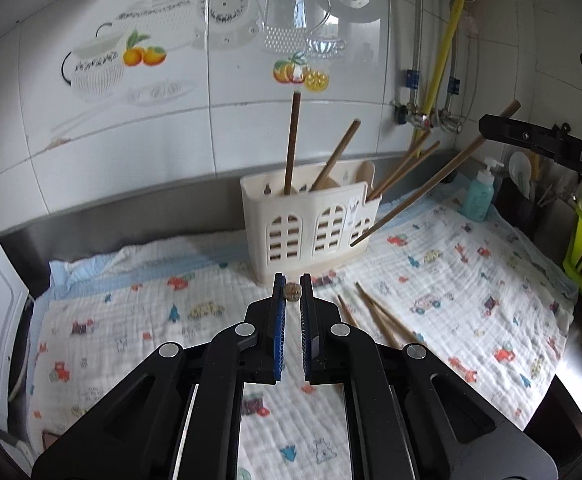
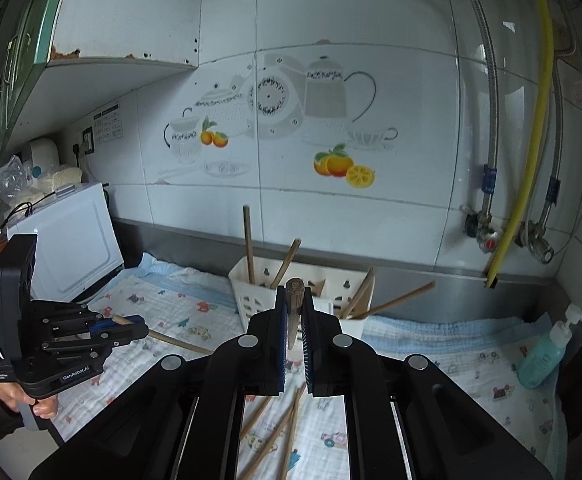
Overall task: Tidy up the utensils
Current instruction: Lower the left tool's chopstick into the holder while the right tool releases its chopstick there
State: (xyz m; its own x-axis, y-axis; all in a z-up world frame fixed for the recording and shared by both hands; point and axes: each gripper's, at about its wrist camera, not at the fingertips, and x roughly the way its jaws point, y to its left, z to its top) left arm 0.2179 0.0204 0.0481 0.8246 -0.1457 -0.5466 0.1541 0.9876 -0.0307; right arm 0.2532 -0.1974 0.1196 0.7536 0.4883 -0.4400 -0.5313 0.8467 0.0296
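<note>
Gripping one chopstick (image 1: 292, 292) each, both claws hang above the holder (image 1: 311, 224).

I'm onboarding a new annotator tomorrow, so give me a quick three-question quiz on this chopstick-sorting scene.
1. True or false: the left gripper and the right gripper are each shut on a chopstick.
2. Where do the loose chopsticks lie? A: on the printed cloth. B: in a sink. C: on top of a microwave.
3. Fill in: the pump bottle is ___ in colour.
Key: 1 true; 2 A; 3 teal.
</note>
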